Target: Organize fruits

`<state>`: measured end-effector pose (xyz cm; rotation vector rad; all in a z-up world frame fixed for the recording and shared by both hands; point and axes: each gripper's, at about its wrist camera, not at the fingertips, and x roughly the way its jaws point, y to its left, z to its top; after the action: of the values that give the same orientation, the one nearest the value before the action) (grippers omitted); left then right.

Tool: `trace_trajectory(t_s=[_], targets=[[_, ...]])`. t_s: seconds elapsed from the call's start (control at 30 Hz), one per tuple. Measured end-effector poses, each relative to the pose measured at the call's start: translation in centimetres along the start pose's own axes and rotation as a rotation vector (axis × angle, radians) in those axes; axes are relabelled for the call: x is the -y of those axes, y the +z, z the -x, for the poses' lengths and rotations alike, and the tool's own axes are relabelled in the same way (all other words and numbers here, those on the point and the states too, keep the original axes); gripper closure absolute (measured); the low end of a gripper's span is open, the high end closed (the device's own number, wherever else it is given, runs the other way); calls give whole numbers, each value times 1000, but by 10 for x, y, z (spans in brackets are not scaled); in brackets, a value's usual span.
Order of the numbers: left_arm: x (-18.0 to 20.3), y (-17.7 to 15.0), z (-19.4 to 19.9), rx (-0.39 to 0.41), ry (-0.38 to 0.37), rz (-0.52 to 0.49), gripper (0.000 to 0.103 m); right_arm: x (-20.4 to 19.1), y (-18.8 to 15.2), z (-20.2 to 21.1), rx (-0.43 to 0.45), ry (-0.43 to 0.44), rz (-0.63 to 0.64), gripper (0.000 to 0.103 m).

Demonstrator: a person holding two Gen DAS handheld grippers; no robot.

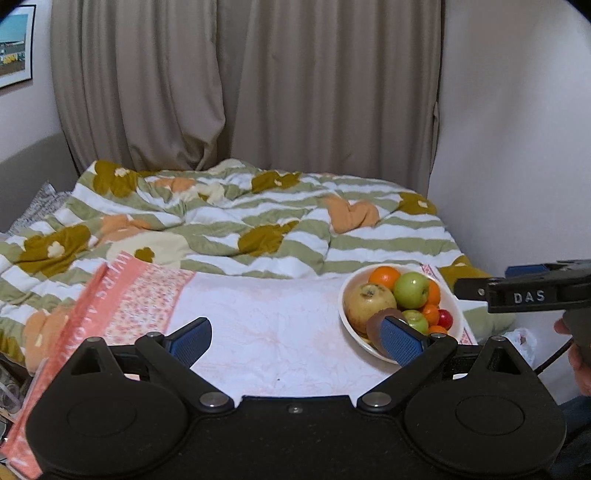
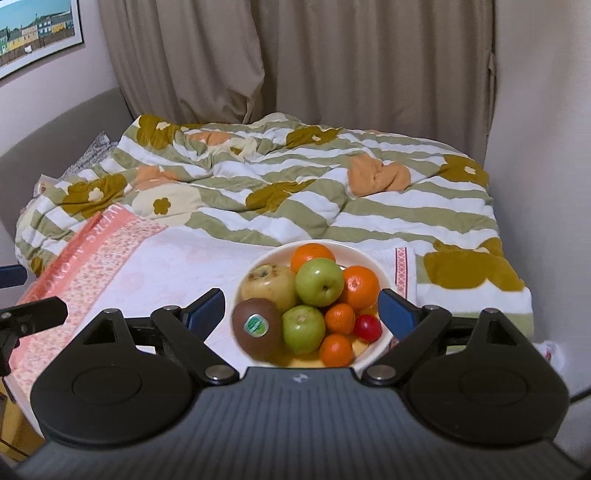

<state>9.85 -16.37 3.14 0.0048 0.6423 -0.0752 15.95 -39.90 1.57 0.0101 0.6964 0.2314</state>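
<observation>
Background: beige curtain, full-height pleats, across rear wall. Framed print of coloured houses, upper left on pale wall. Bed w/ rumpled quilt: green-and-white stripes, olive and orange flower patches. Patterned grey fabric at quilt's far left edge, beside padded grey headboard. Foreground: white cloth w/ faint pink print, spread flat; pink floral border w/ lettering along left side, narrow red-patterned trim at right.

We read "DAS" in white on the right gripper's black body; pink cloth lettering & kiwi sticker unreadable.
</observation>
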Motion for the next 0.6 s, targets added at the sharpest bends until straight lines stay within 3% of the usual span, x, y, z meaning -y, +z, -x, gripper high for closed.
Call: trace_trajectory(t_s=[0.33, 0.6], targets=[[-45, -4, 54, 38, 30, -12, 2, -49, -20, 76, -15, -53, -77, 0], [-82, -20, 63, 1, 4, -25, 0, -105, -44, 86, -67, -150, -81, 0]])
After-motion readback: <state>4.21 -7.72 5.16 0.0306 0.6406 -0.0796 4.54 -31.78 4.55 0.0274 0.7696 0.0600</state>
